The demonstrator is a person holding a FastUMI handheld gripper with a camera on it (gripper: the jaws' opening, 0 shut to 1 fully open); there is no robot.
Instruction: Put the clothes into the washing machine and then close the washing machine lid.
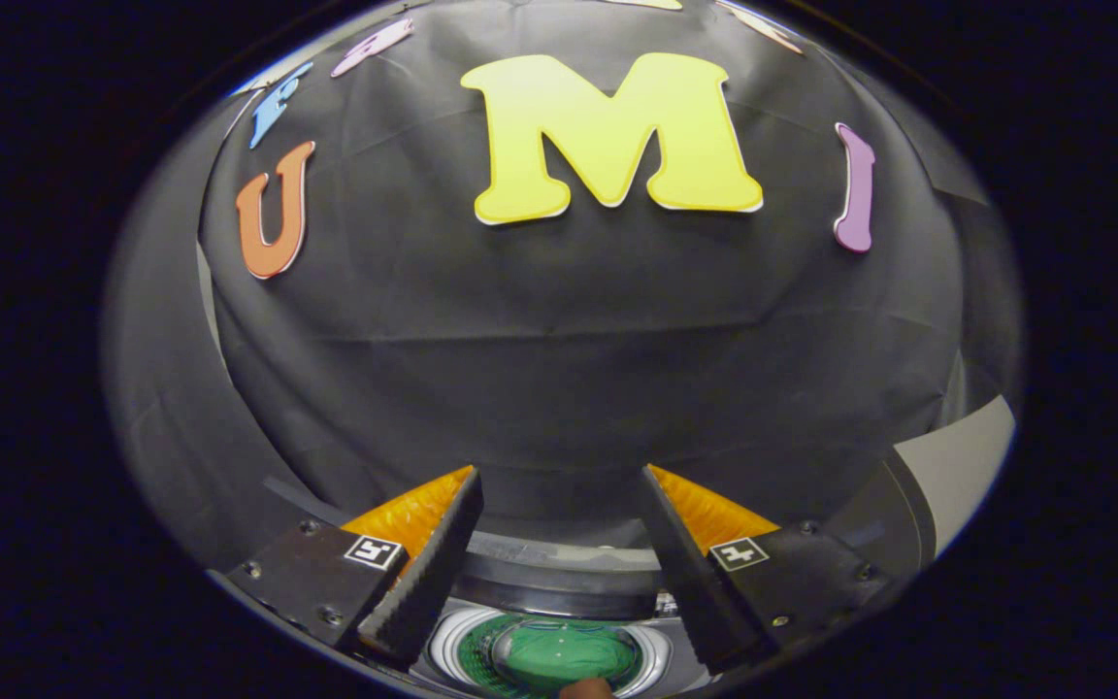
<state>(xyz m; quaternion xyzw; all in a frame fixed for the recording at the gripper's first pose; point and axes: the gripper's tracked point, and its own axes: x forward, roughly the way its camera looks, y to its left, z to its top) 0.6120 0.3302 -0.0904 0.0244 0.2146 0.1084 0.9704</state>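
My gripper (559, 476) is open, its two fingers spread wide with nothing between them, pointing at the black cloth wall. Below and between the fingers lies the top of the washing machine (559, 581), a dark curved rim. Nearer to me, a round silvery ring (449, 643) frames something green (559, 655) with a glossy sheen over it. I cannot tell whether that is cloth under a clear lid or an open drum. A small rounded brownish tip (586, 689) shows at the near edge of the green area.
The black cloth wall (559, 340) stands close behind the machine. A pale grey panel (957, 461) with a dark border rises beyond the right finger.
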